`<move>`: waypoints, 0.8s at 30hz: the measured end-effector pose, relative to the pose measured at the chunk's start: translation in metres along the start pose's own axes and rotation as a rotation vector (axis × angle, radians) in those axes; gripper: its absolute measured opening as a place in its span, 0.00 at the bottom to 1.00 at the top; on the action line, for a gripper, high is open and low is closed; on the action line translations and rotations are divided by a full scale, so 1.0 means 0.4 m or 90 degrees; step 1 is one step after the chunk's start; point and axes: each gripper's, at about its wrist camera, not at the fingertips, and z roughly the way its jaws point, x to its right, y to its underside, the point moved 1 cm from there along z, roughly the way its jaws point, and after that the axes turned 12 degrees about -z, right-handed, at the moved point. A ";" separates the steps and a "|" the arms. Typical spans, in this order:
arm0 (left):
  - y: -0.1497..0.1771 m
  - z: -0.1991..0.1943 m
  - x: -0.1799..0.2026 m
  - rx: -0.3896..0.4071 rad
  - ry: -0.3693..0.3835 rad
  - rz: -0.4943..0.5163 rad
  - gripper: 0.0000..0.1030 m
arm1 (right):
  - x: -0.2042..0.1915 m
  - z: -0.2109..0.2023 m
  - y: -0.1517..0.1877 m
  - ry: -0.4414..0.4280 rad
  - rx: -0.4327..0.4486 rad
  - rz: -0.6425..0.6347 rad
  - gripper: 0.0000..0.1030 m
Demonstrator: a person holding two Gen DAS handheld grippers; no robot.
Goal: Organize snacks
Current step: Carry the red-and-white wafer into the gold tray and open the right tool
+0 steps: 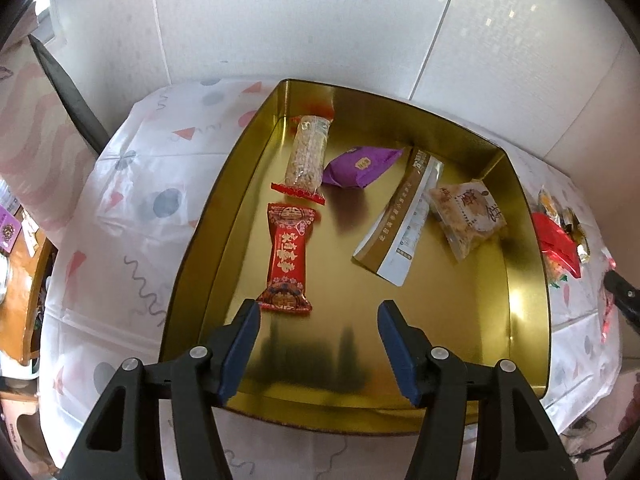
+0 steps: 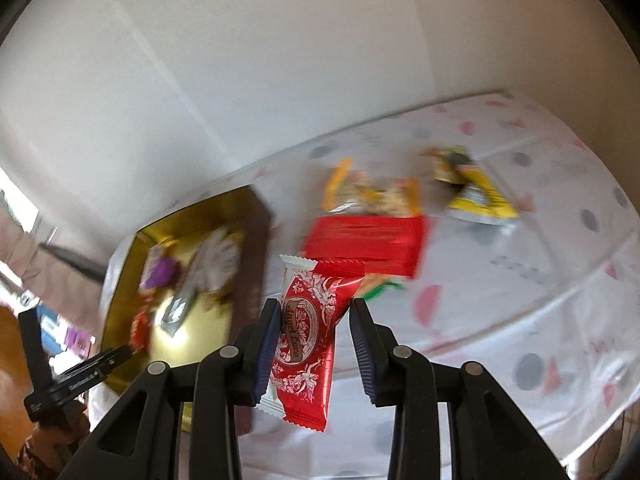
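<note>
A gold tin (image 1: 528, 280) lies open under my left gripper (image 1: 318, 312), which is open with nothing between its blue pads. Inside the tin lie a red packet (image 1: 286, 258) just past the left fingertip, a clear nut bar (image 1: 306, 156), a purple packet (image 1: 360, 168), a gold-and-white sachet (image 1: 404, 220) and a clear pastry packet (image 1: 468, 216). My right gripper (image 2: 316, 306) is shut on a red-and-white snack packet (image 2: 308, 336), held tilted above the tablecloth, to the right of the tin (image 2: 192, 220).
Loose snacks lie on the patterned tablecloth (image 2: 520, 300) to the right of the tin: a flat red packet (image 2: 368, 240), an orange-ended packet (image 2: 372, 196) and a yellow packet (image 2: 472, 192). A white wall stands close behind. A wooden surface (image 1: 32, 312) with small items shows at far left.
</note>
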 end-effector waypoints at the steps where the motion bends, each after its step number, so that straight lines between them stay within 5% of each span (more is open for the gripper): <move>1: 0.000 -0.002 -0.002 0.001 0.001 0.000 0.60 | -0.022 0.006 -0.005 -0.010 -0.003 -0.013 0.35; 24: 0.004 -0.103 -0.111 0.038 -0.014 -0.049 0.62 | -0.478 0.313 -0.065 -0.164 -0.170 -0.215 0.35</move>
